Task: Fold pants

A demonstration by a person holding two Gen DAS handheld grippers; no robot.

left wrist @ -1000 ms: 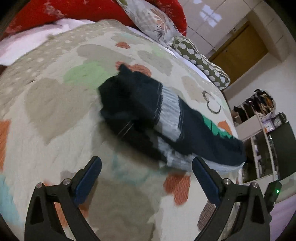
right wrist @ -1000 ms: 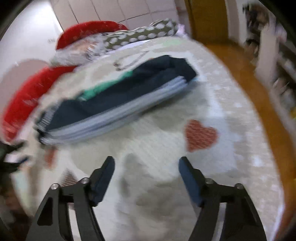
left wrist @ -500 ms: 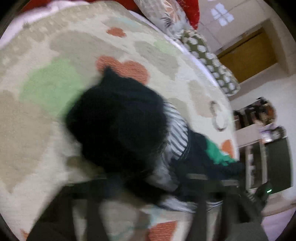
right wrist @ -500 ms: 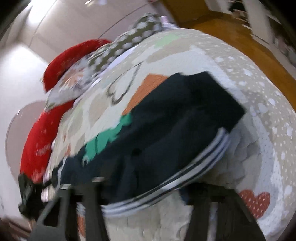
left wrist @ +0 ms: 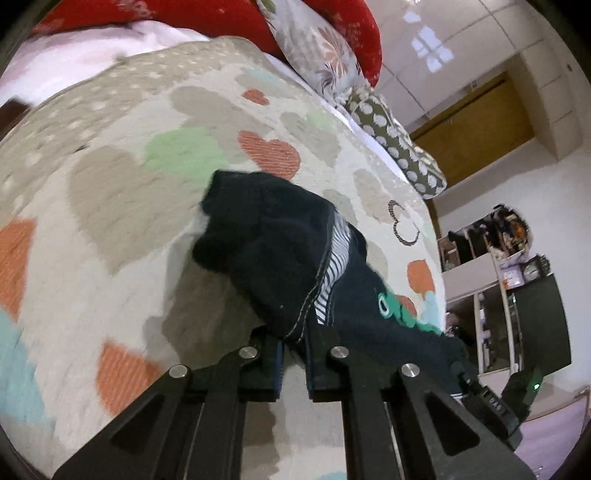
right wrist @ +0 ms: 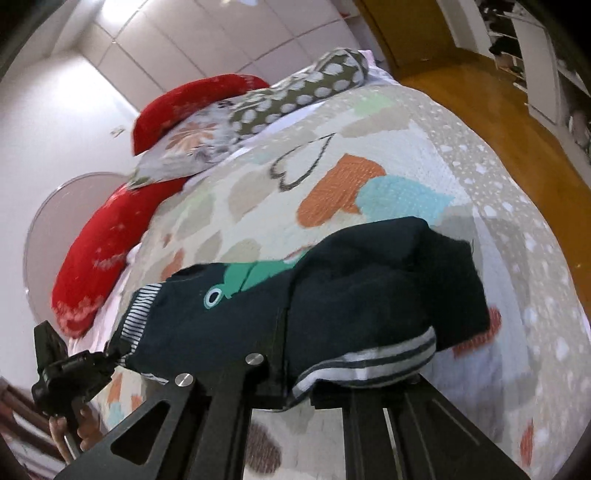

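Dark navy pants (left wrist: pixel 280 251) with striped trim and a green print lie on a heart-patterned quilt (left wrist: pixel 110 192). My left gripper (left wrist: pixel 294 341) is shut on the near edge of the pants at one end, and the fabric lifts a little there. In the right wrist view the pants (right wrist: pixel 369 295) hang over my right gripper (right wrist: pixel 295 387), which is shut on the striped cuff edge at the other end. The left gripper (right wrist: pixel 110 354) also shows at the lower left of that view, holding the far striped end.
Red pillows (left wrist: pixel 229 18), a floral pillow (left wrist: pixel 317 48) and a spotted bolster (left wrist: pixel 399 140) line the head of the bed. A wooden door (left wrist: pixel 476 125) and cluttered shelves (left wrist: pixel 491 280) stand beyond the bed. Orange wood floor (right wrist: pixel 491 110) runs along the bed's side.
Both grippers were open and short of the pants. They moved in and shut on the two ends of the pants, and the fabric now lifts off the quilt.
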